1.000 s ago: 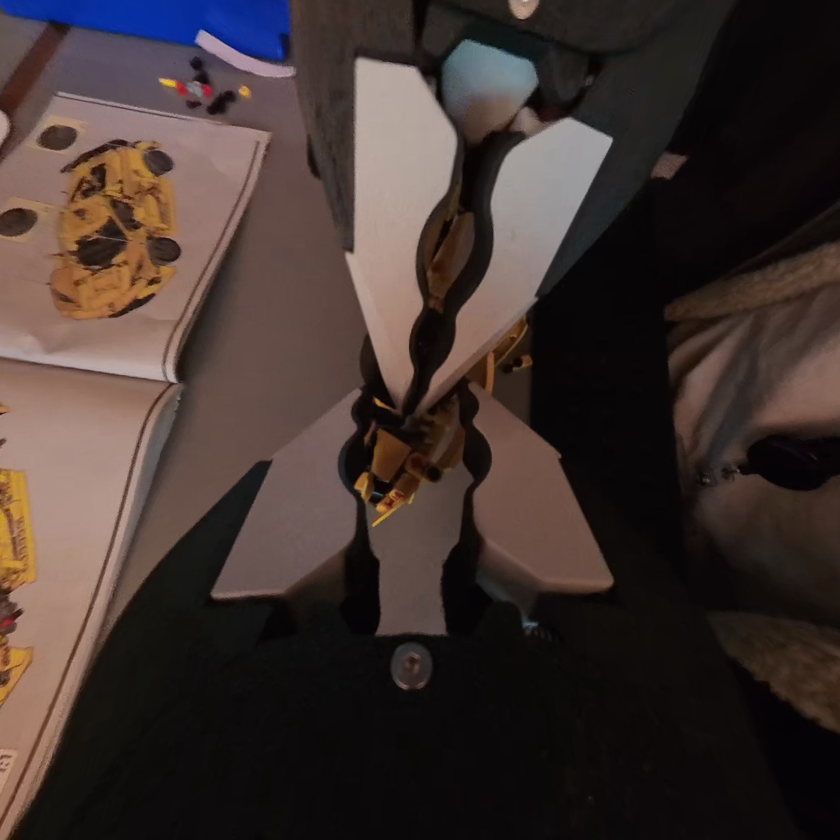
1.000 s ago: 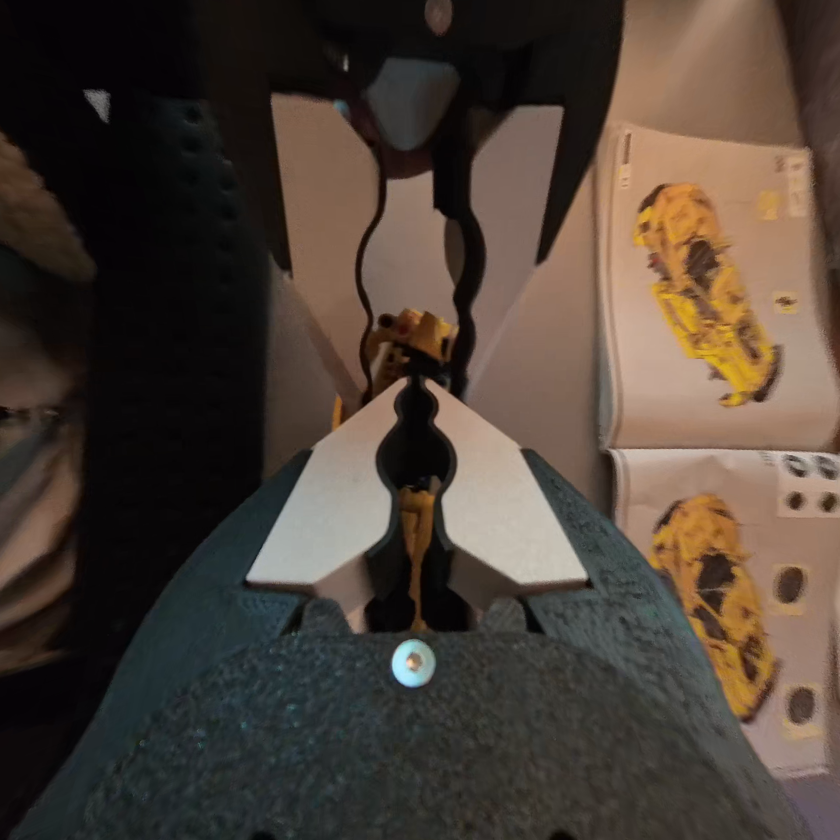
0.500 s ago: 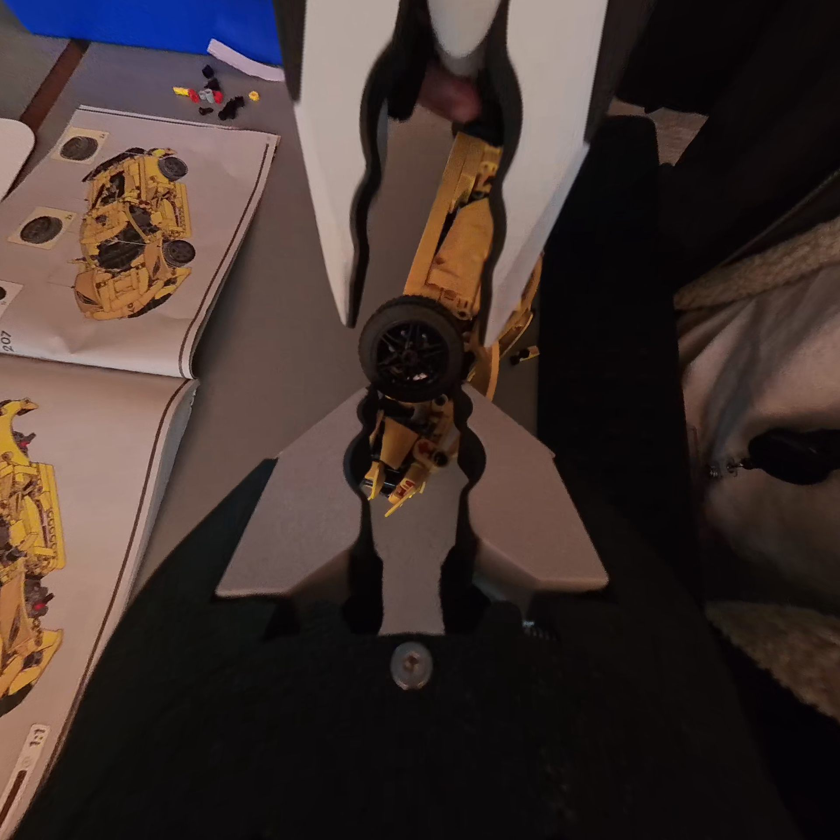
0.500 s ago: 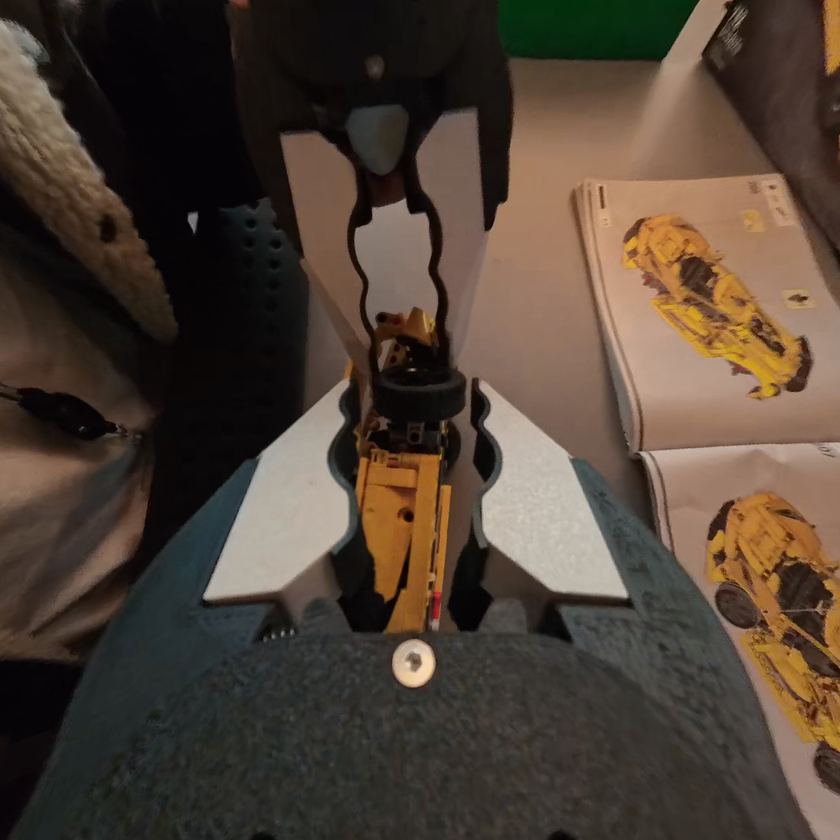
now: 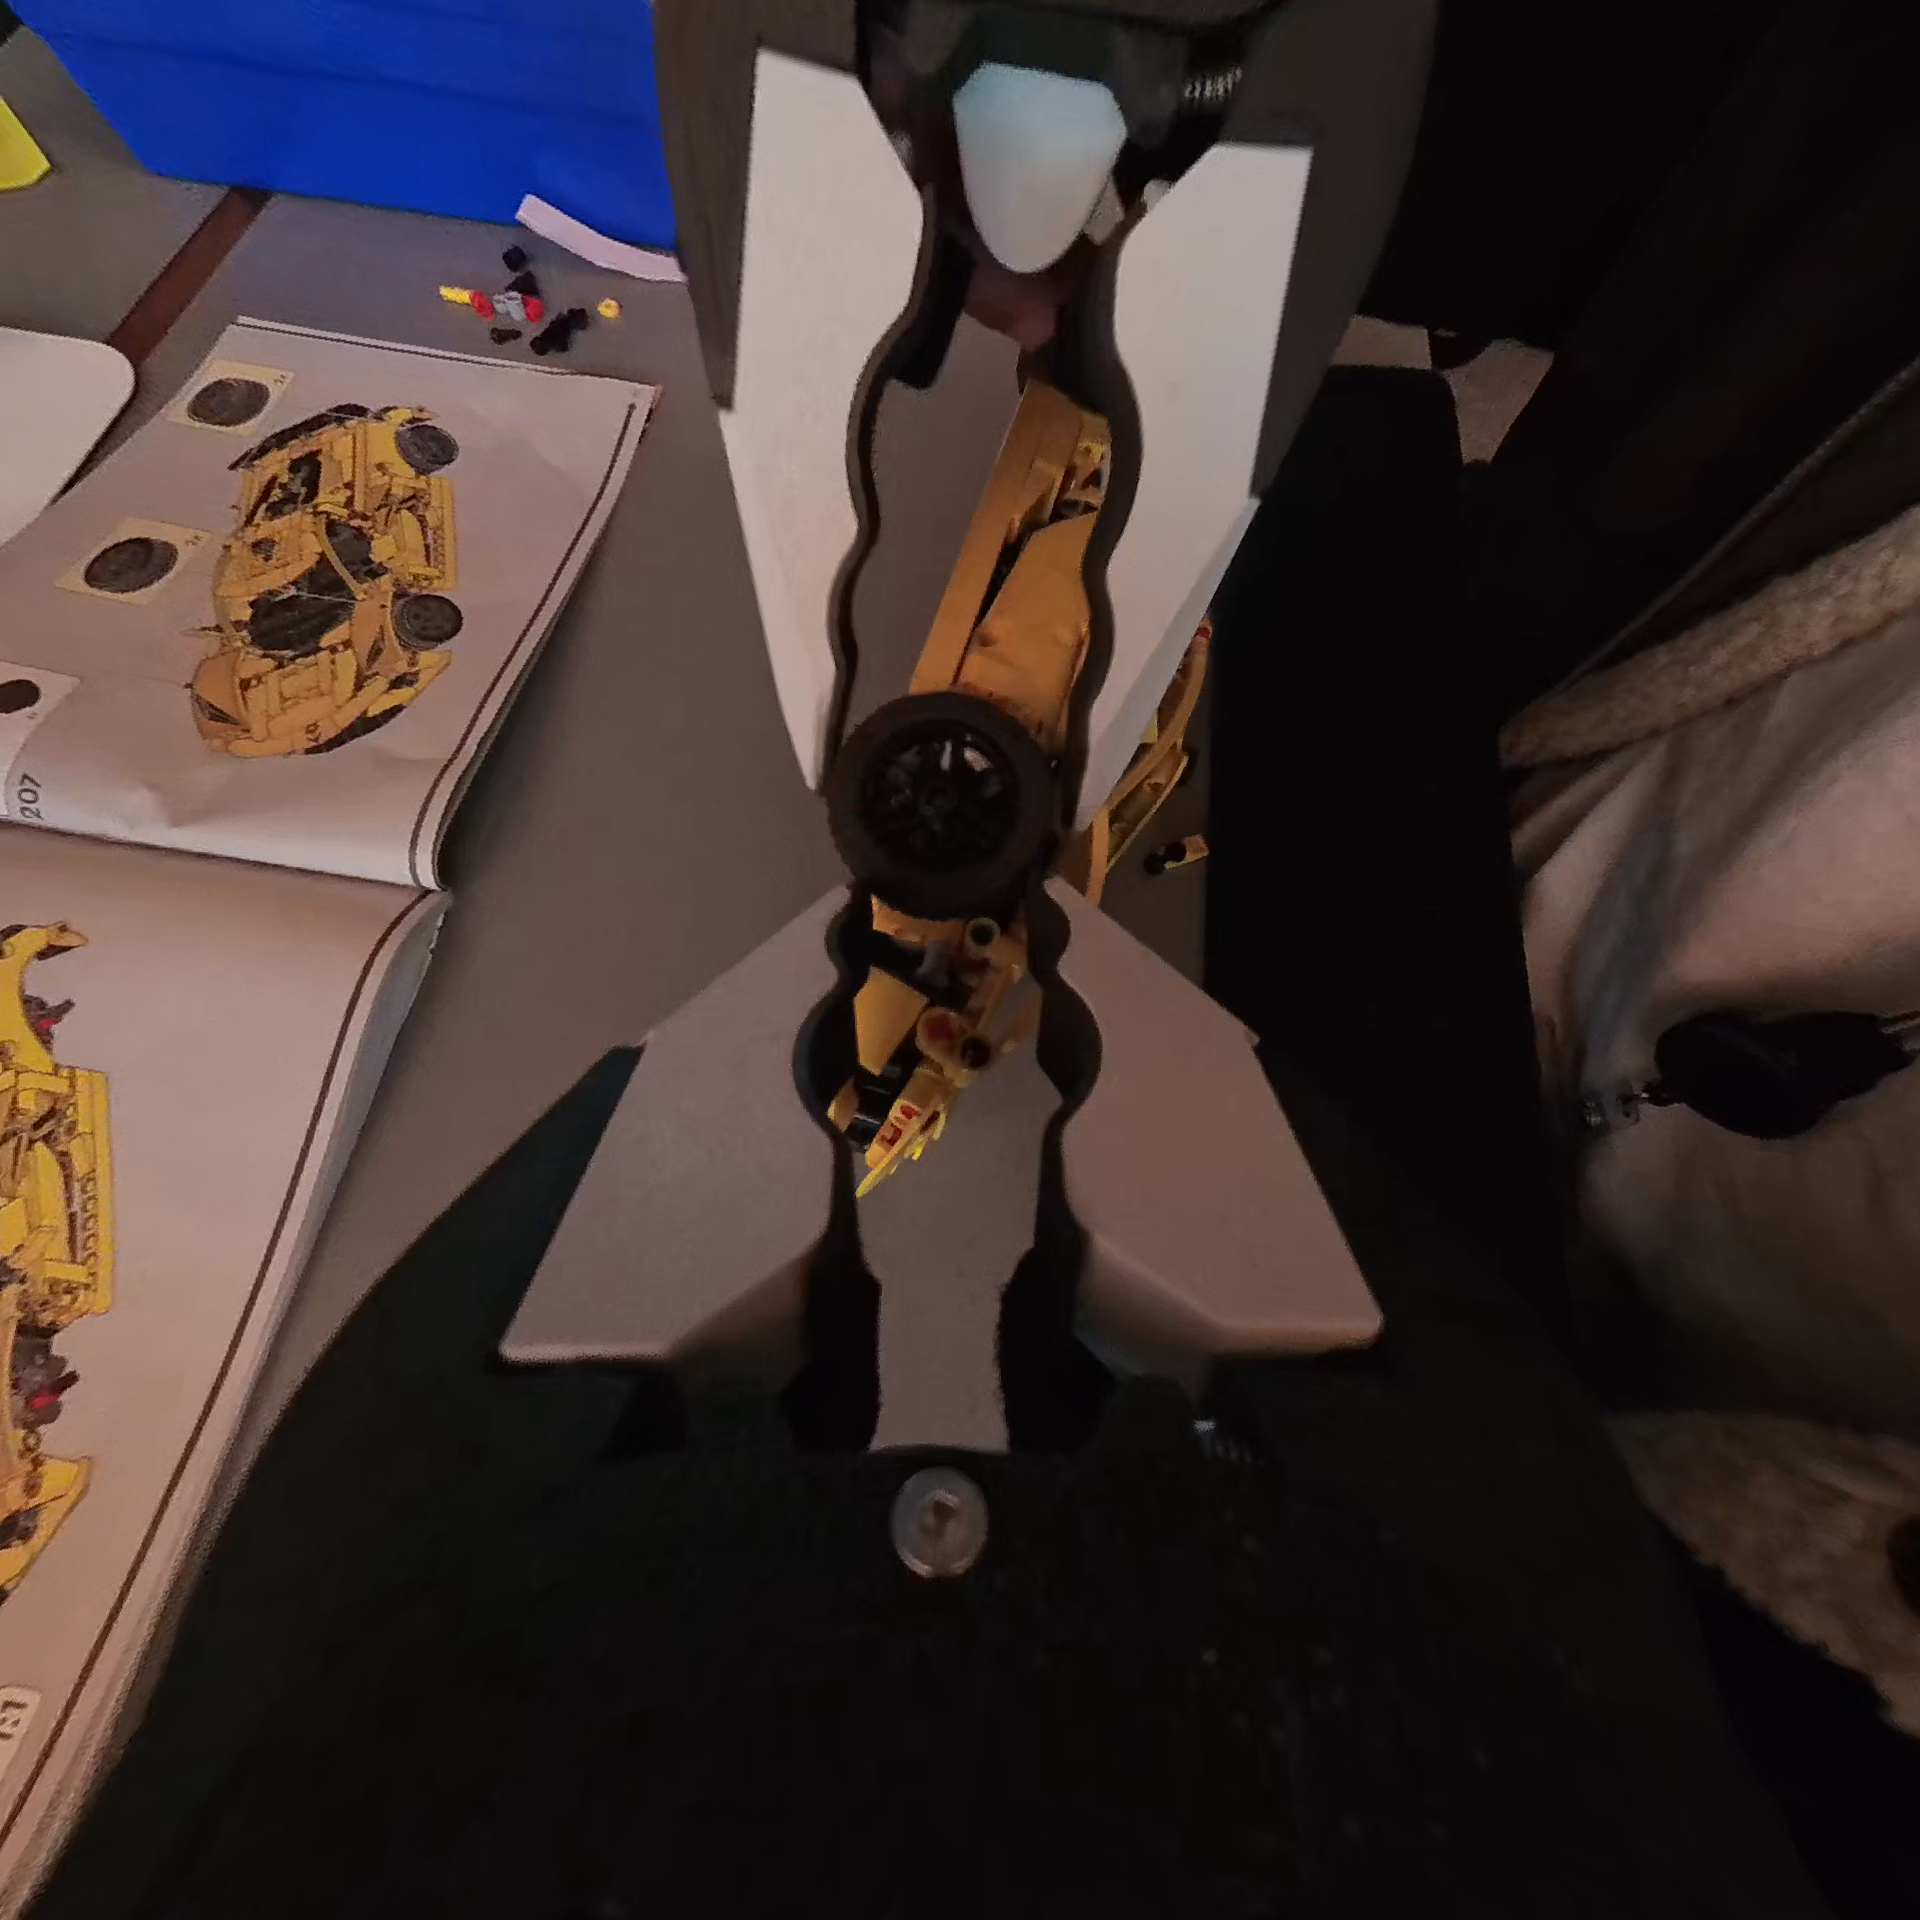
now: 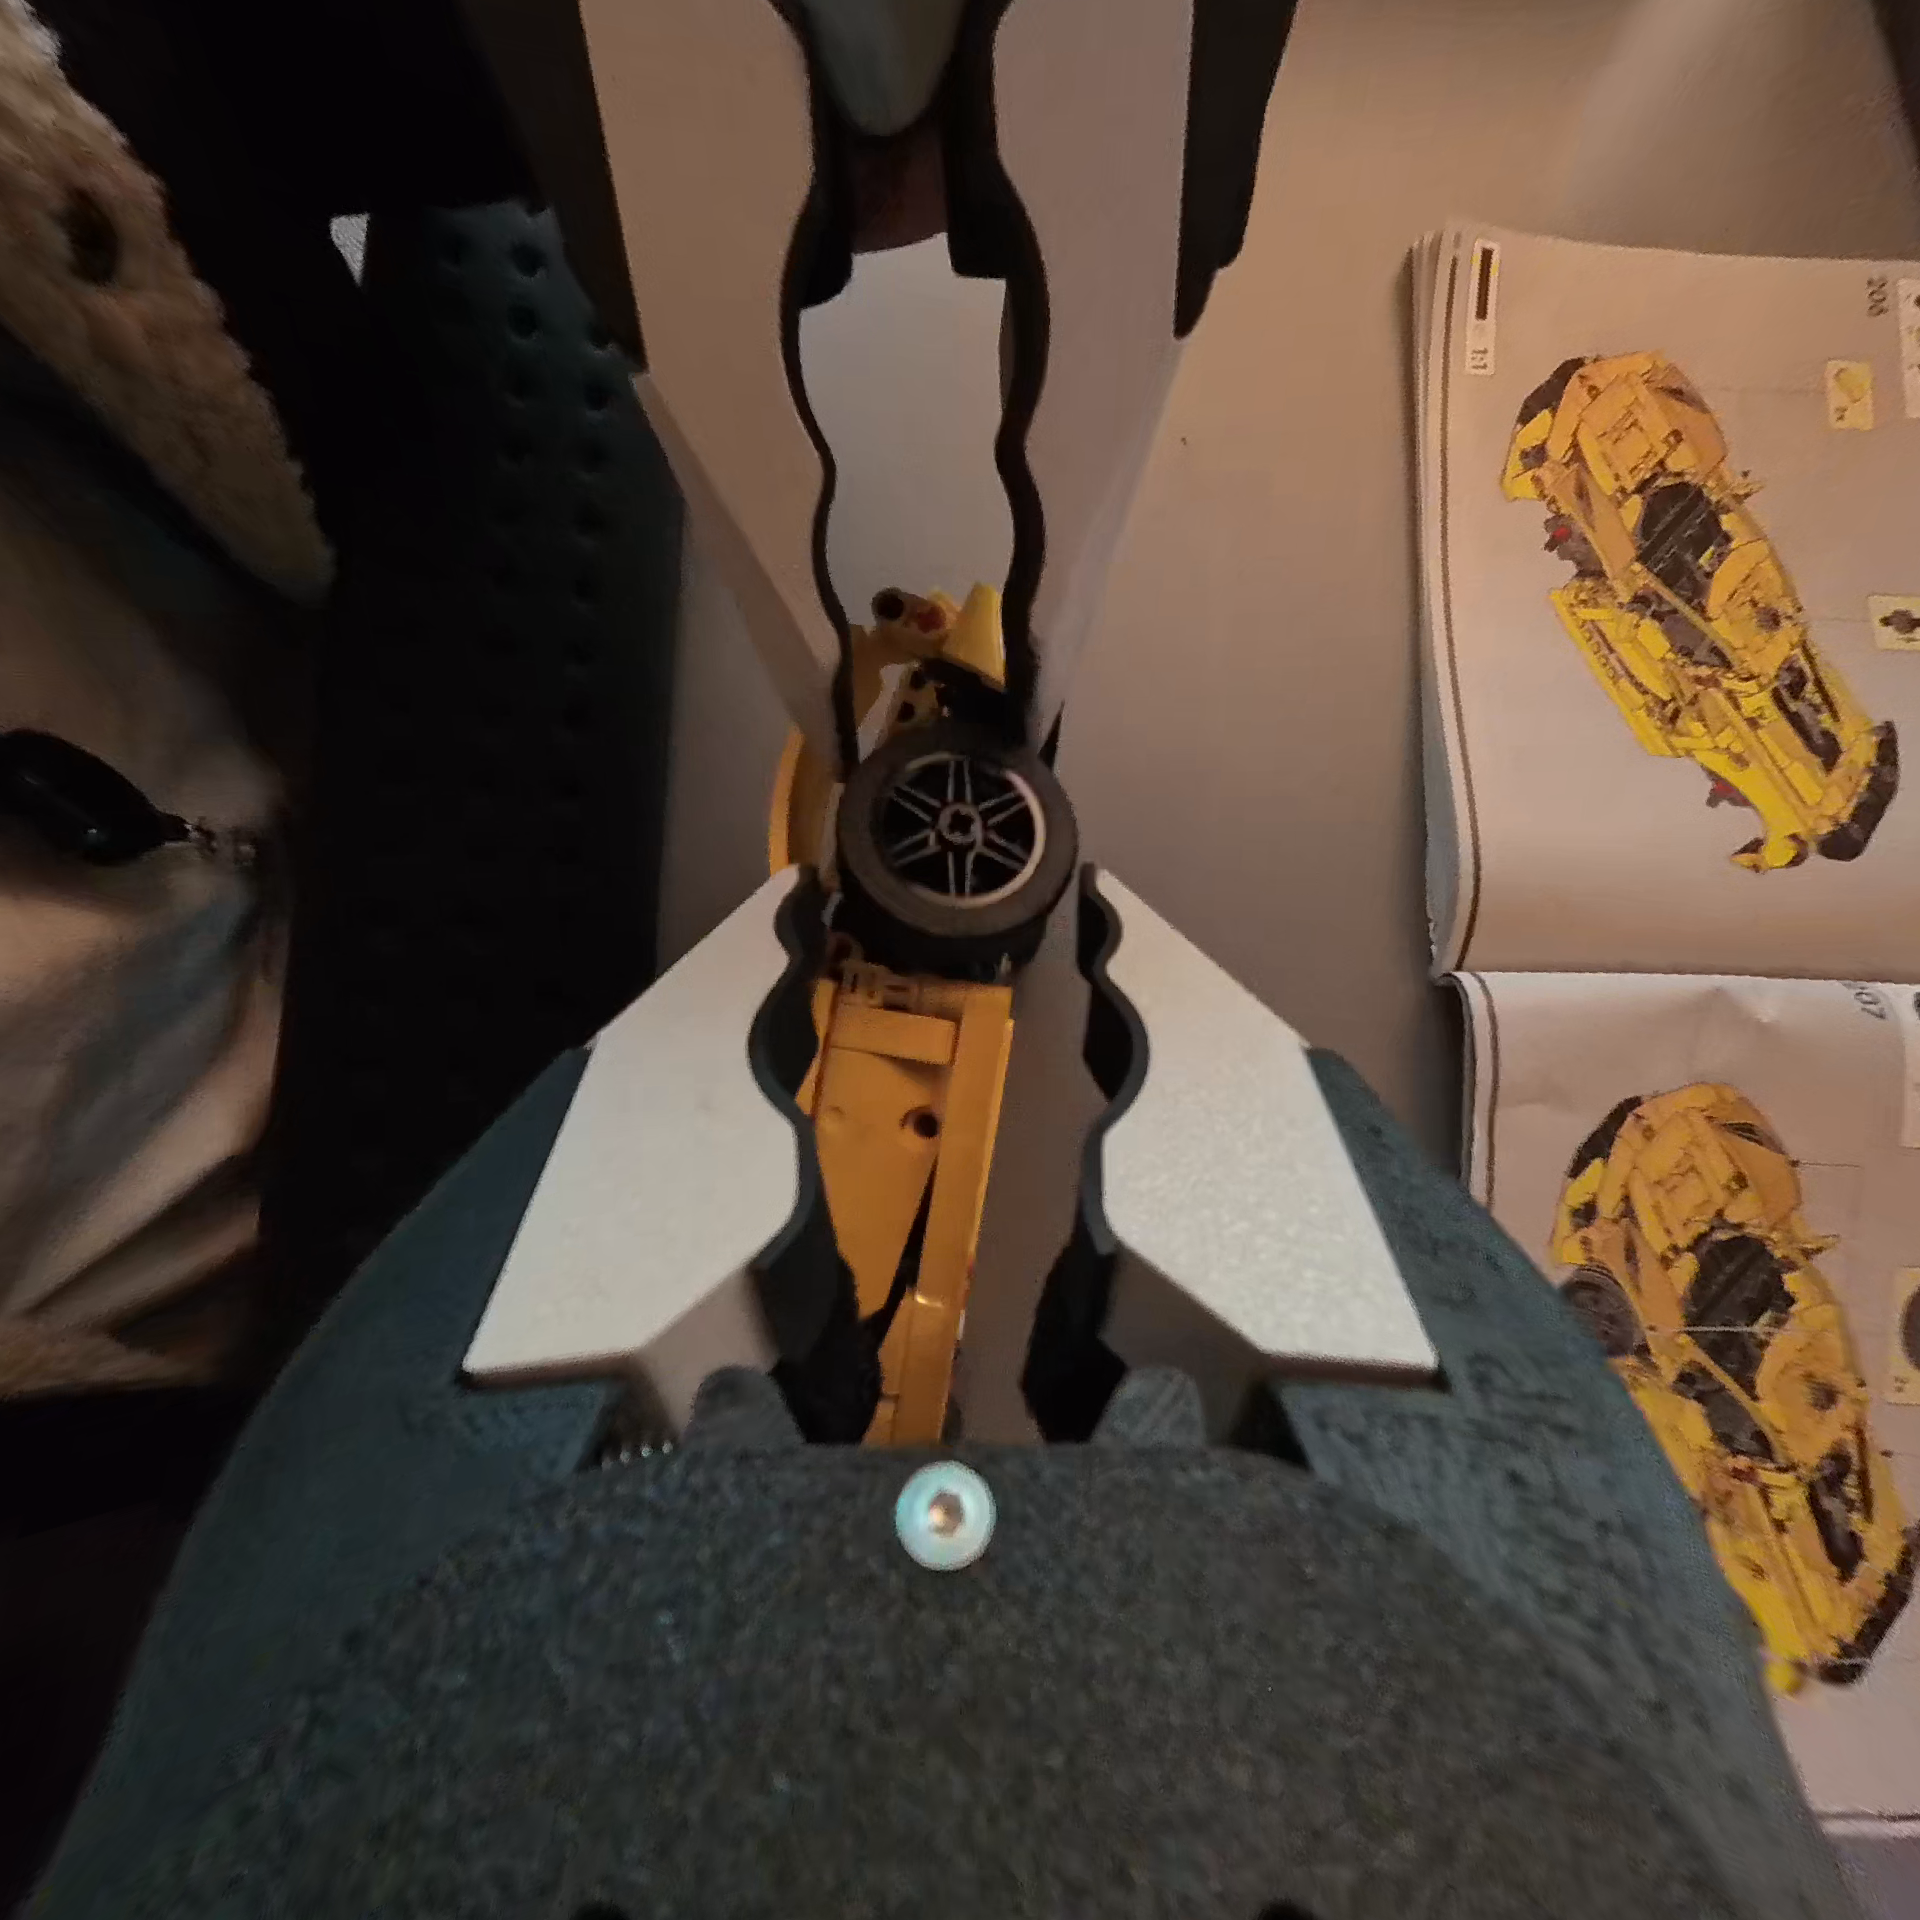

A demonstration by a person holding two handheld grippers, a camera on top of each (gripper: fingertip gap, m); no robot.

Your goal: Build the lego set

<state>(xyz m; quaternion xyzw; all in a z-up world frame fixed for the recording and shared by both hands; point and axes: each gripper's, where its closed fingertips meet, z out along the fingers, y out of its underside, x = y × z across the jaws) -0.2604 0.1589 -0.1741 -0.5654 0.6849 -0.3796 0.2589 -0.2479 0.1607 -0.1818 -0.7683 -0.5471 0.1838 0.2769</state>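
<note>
Now yellow lego car [image 5: 1023,582] held off table, long axis running gripper to gripper. Left gripper [image 5: 940,914] clamps tail end, jaws narrow around yellow bodywork. Right gripper [image 6: 940,883] faces it, jaws parted, car body lying between them, seemingly no squeeze. Black wheel [image 6: 956,826] sits at meeting fingertips, hub facing sideways, apparently seated on axle. Right gripper nearer wheel's spoked face. Open instruction booklet [image 5: 312,623] on table beside; loose small parts [image 5: 525,307] beyond.
</note>
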